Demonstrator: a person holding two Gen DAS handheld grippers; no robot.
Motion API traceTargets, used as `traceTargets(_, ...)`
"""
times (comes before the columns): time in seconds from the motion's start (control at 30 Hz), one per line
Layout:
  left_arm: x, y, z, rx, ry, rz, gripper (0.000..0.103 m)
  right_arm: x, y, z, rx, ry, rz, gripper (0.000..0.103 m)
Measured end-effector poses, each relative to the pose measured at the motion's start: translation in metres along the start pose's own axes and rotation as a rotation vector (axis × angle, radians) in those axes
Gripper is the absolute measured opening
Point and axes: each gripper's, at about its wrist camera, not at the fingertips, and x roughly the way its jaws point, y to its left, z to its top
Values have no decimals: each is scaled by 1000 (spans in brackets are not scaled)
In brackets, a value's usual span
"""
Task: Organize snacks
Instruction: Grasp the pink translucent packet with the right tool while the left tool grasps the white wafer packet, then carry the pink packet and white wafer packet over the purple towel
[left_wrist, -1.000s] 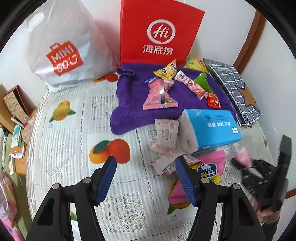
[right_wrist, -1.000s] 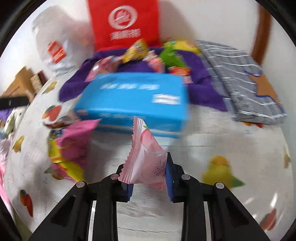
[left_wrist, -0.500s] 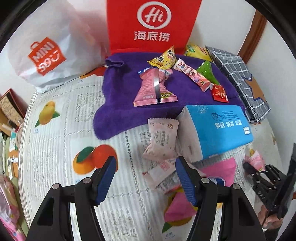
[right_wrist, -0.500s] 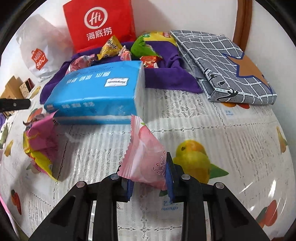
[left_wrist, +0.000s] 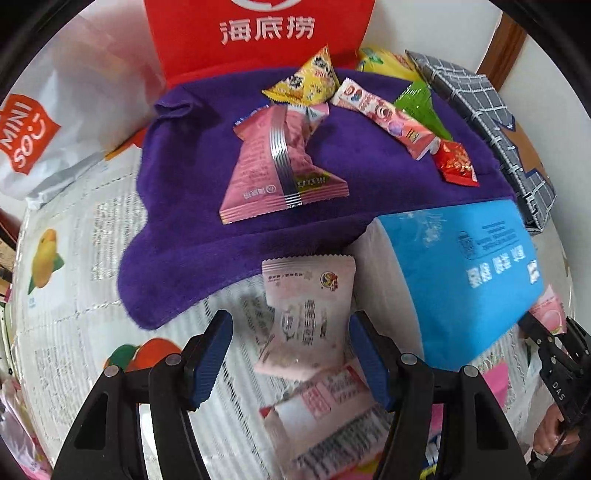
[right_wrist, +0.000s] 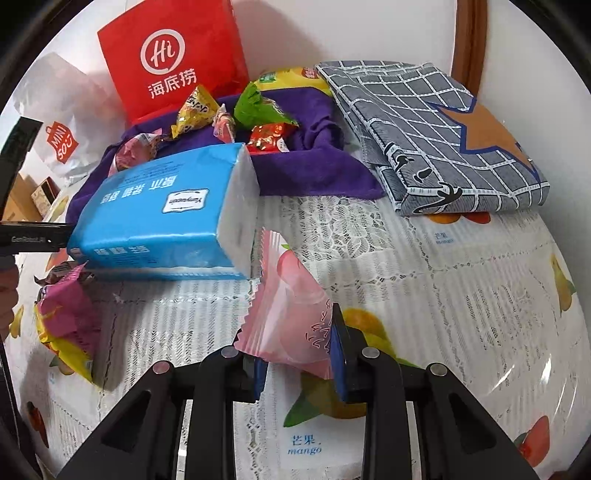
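Tablecloth (right_wrist: 461, 302), white lace over fruit prints, covers the whole work surface. Beyond both grippers, against the wall: red bag (right_wrist: 173, 62), white bag (left_wrist: 48, 122), folded checked cloth (right_wrist: 436, 140).

Purple towel (left_wrist: 192, 229) lies ahead of the left gripper (left_wrist: 291, 358). It carries the sorted snacks: big pink pack (left_wrist: 273, 166), yellow pack (left_wrist: 306, 81), long pink stick (left_wrist: 388, 118), green pack (left_wrist: 421, 107), small red pack (left_wrist: 456, 162).

Blue tissue pack (left_wrist: 461, 280), a soft brick, sits just right of the left gripper, with one corner on the towel edge.

Pale sachet (left_wrist: 308, 310) lies flat between the left jaws, touching the tissue pack's end. Long axis runs straight away from the gripper, its crimped top edge toward the towel. Jaws stand about half open, one on each long side, pads not yet on it. A second sachet (left_wrist: 325, 395) lies partly under it, nearer the gripper.

Handling, as judged: light, thin film, crinkly and slick, contents soft. Best taken across its width near the middle. Risk is catching the lower sachet with it.

Right gripper (right_wrist: 297, 363) is nearly closed, pinching a pink peach sachet (right_wrist: 288, 314) by its lower end. The sachet stands up and leans left, serrated edge uppermost, clear of the cloth. It looks light and puffy, likely to swivel in the pinch.
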Motion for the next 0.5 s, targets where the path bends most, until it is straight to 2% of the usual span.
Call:
traceTargets(0.13,5,3,0,-16,2,-31,64,3,-1,2,1,3,-2,28)
traceTargets(0.2,4,5,-2,-14,-12,-38,51,3,0,2,-3,2,-4,28)
traceTargets(0.23,3,6,-2,-17,-12,-47,38,2,0,2,-5,1,-5,28)
traceTargets(0.27,1,7,-3,-22,-9,-48,36,2,1,2,-4,0,-6,28)
traceTargets(0.33,-2,9,-6,-30,-10,-62,33,-2,1,1,-1,-3,-5,28)
traceTargets(0.5,-23,21,-13,-54,-49,-66,32,-18,4,-1,-3,-28,-10,28)
